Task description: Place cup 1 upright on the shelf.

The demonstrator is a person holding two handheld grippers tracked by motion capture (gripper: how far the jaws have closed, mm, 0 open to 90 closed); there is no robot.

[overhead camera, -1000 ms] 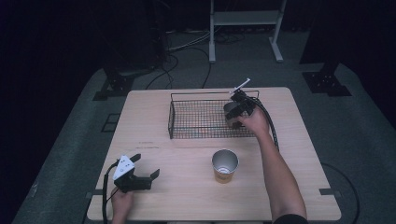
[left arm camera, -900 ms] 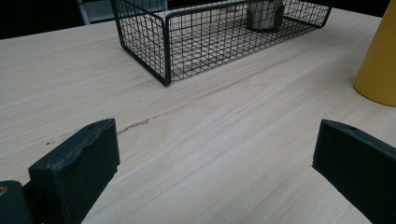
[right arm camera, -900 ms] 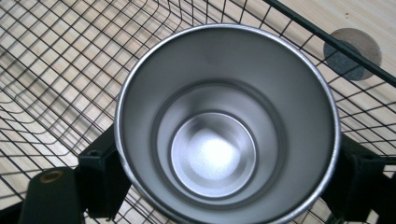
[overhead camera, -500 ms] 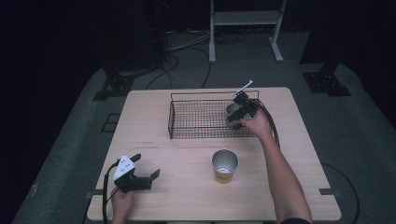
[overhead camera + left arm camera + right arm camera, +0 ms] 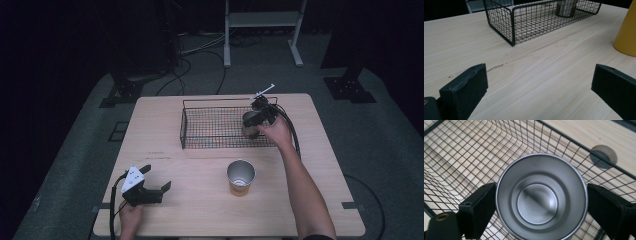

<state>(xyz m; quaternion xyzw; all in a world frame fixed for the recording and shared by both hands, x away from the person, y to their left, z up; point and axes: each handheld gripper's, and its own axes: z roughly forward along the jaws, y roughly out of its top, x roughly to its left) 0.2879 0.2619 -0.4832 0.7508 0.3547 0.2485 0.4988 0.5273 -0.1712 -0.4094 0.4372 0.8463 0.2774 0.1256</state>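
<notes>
A steel cup (image 5: 249, 125) (image 5: 539, 202) stands upright in the right end of the black wire basket (image 5: 215, 131) (image 5: 461, 150). My right gripper (image 5: 252, 120) (image 5: 540, 213) reaches down over the cup with a jaw on either side of it. Its jaws have just been opening and stand open around the cup, which rests on the basket floor. My left gripper (image 5: 157, 176) (image 5: 539, 85) rests open on the table near the front left, with nothing between its jaws. A yellow cup with a steel inside (image 5: 241, 176) (image 5: 627, 32) stands in front of the basket.
The wooden table (image 5: 320, 165) carries the basket at its far middle. In the right gripper view a round grey disc (image 5: 603, 156) is set in the tabletop just outside the basket. Stands and cables lie on the dark floor beyond the table.
The right hand and the steel cup have shifted only slightly at the basket's right end. The left hand and gripper have not moved.
</notes>
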